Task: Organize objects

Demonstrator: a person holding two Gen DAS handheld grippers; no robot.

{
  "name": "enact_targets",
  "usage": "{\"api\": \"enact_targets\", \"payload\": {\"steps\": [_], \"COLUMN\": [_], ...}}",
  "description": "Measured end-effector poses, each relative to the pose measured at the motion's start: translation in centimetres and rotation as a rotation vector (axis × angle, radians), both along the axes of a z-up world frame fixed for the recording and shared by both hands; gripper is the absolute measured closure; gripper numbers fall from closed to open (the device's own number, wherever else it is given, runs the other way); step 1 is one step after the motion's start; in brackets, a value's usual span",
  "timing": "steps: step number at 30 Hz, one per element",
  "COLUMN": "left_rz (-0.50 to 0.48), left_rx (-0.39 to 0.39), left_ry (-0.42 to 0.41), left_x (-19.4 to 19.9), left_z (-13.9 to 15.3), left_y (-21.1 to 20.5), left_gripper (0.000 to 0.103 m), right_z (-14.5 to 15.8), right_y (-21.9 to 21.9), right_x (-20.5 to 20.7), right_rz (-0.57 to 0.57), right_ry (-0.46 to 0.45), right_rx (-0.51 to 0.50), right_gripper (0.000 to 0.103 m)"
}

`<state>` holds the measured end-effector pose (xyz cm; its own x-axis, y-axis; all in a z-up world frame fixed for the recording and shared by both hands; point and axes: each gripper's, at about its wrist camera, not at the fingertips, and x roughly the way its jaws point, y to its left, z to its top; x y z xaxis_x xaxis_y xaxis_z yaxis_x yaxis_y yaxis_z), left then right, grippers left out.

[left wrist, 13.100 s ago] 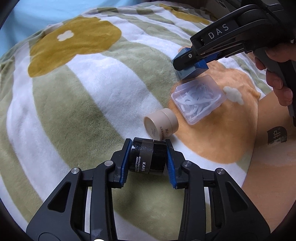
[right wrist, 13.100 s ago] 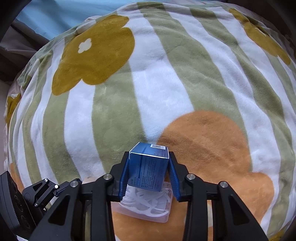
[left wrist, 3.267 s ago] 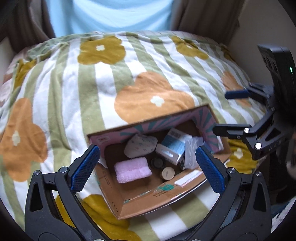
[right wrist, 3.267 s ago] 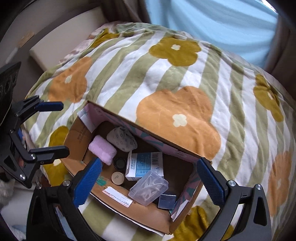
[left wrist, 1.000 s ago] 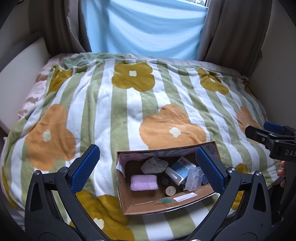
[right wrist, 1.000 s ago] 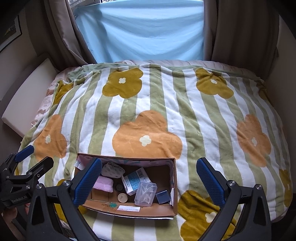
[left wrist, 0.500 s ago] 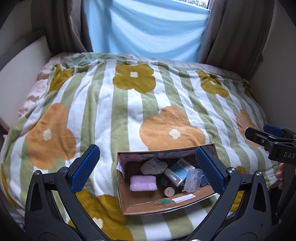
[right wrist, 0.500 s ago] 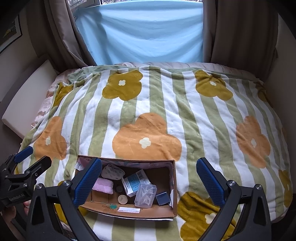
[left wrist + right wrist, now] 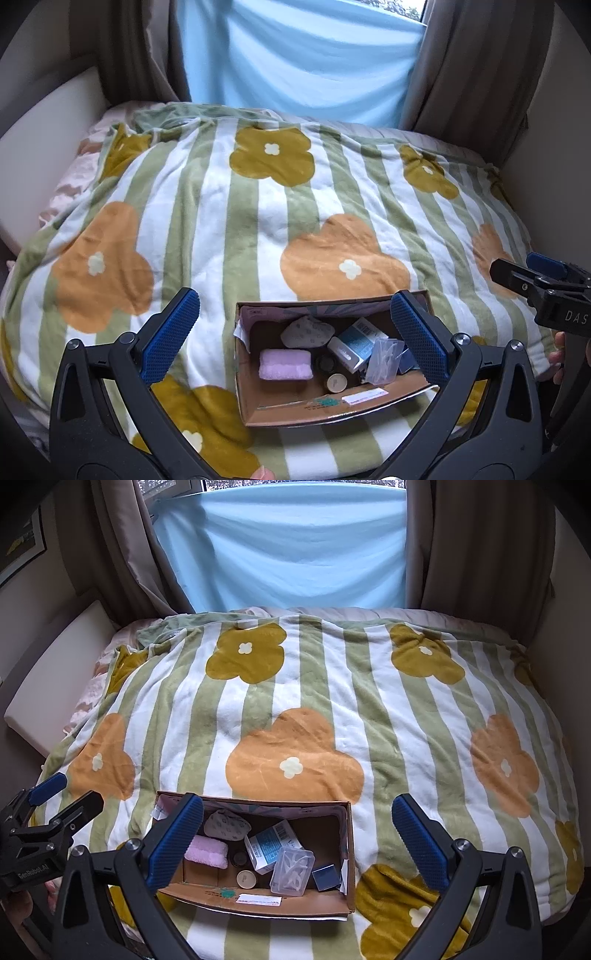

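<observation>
Box (image 9: 325, 406) near blanket (image 9: 229, 221) edge.

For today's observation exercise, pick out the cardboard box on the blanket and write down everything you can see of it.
The cardboard box is a shallow, open-topped brown carton with a pink patterned lining on its far wall. It lies on the striped flower blanket near the bed's front edge. A white label sits on its near flap. Inside lie a pink sponge-like pad, a clear plastic case, a blue-and-white carton and small jars.
</observation>
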<state>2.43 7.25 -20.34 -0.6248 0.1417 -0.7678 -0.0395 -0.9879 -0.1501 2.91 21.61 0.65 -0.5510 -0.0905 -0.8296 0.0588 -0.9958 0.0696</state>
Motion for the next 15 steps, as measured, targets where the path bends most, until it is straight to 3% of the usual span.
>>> {"api": "enact_targets", "payload": {"steps": [11,15], "left_rz": [0.01,0.016], "left_rx": [-0.024,-0.033], "left_ry": [0.07,0.06], "left_x": [0.58,0.42], "left_z": [0.92,1.02], "left_y": [0.18,0.06], "left_gripper": [0.0,0.0], "right_z": [0.19,0.15], "right_y": [-0.06,-0.1], "right_x": [-0.18,-0.09], "right_rz": [0.0,-0.001], "right_ry": [0.003,0.004], "right_rx": [0.004,0.004], "right_gripper": [0.001,0.001]}}
